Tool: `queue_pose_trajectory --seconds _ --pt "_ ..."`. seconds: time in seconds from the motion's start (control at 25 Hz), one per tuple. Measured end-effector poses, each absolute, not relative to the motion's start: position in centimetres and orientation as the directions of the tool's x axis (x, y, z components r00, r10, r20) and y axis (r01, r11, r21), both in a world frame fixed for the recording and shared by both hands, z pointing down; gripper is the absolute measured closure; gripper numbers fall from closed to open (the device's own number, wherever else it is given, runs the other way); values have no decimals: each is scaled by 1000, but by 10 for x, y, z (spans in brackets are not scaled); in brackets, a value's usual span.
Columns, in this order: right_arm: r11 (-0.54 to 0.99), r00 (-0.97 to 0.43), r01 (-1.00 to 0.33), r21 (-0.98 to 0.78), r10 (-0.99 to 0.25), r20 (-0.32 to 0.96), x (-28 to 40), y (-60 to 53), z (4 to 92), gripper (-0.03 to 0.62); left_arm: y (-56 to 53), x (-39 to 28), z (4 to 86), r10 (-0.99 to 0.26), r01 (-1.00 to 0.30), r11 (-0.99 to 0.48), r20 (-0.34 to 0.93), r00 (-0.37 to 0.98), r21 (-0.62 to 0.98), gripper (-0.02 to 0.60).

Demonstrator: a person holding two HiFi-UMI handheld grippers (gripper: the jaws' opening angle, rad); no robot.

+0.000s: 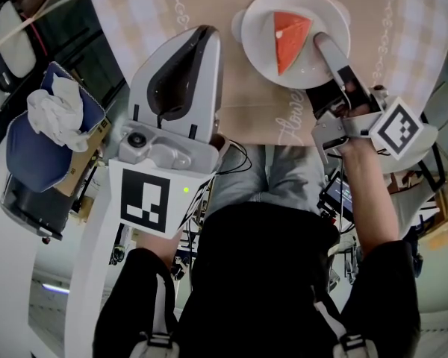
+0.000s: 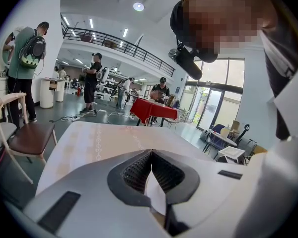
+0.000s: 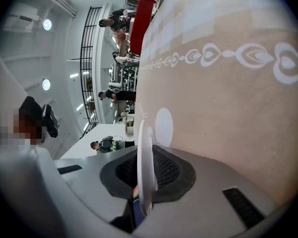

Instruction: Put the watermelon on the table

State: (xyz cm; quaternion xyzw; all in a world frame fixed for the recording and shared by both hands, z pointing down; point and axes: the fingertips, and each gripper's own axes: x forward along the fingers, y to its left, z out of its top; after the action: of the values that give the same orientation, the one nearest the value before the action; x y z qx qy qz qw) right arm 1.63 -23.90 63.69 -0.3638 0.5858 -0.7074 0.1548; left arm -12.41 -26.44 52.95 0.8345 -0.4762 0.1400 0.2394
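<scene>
Left hand-held gripper (image 1: 203, 34) pressed together; right hand-held gripper (image 1: 322, 43) pinches plate (image 1: 257, 32) rim, watermelon (image 1: 290, 39) wedge tip pointing toward the person.

One watermelon slice (image 1: 290, 39) lies on one plate (image 1: 257, 32). There is one round counter (image 1: 231, 103). Two grippers show, the left gripper (image 1: 201, 39) and the right gripper (image 1: 322, 45). Off the counter's left edge sit one blue bag (image 1: 30, 144) and one crumpled white cloth (image 1: 56, 110). One wooden chair (image 2: 27, 133) stands beyond.
</scene>
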Motion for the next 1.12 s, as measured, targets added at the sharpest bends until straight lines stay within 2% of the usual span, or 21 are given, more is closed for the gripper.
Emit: queue_pose_trajectory --seconds 0.36,0.72,1.12 --pt "-268 -679 -370 -890 -576 456 16 -241 638 551 -267 -120 524 -726 -856 -443 454 516 265 568" --pt "-226 -630 -523 -822 -546 552 24 -240 637 467 -268 -117 525 -719 -855 -445 464 518 264 568" --pt "-200 -575 -604 -771 -560 596 56 -237 630 448 -267 -114 513 -725 -855 -451 452 519 257 568"
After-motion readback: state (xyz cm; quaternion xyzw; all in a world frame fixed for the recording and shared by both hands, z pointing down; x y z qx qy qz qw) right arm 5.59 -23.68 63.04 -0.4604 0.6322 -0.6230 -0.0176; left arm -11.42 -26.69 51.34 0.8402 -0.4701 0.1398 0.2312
